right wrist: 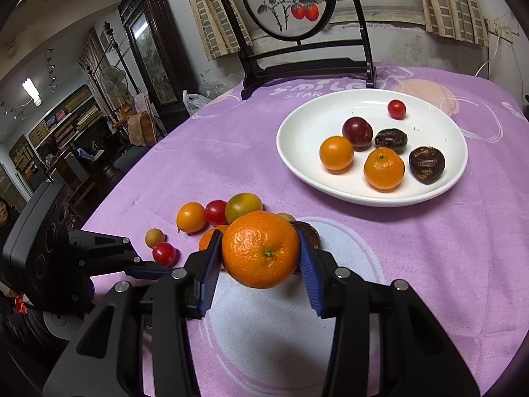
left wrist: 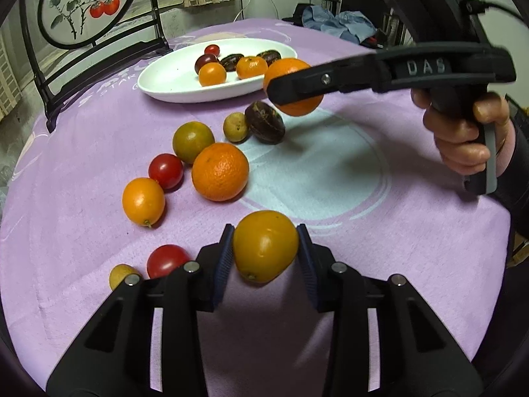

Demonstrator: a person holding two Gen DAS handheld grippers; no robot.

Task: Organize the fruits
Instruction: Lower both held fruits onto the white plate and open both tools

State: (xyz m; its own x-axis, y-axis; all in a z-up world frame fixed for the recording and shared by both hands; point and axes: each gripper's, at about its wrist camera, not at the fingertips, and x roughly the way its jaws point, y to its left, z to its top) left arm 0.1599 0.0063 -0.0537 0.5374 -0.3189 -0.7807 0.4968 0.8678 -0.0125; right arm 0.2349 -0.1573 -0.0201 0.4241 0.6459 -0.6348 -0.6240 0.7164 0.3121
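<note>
The left hand-held gripper point(left wrist: 265, 254) clamps a yellow-orange citrus fruit point(left wrist: 264, 246) above the purple cloth point(left wrist: 380, 238).

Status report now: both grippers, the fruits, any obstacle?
Left gripper shut on yellow-orange fruit. Right gripper shut on mandarin, lifted. White plate part filled, way to it open.

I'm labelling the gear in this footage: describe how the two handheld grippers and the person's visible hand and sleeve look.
Both the left gripper and the right gripper are black, angular plastic frames with silver screws and ribbed blue pads lining the jaws. The right one carries raised letters "DAS", a pistol handle and a black cable. The hand emerges from a dark sleeve.
</note>
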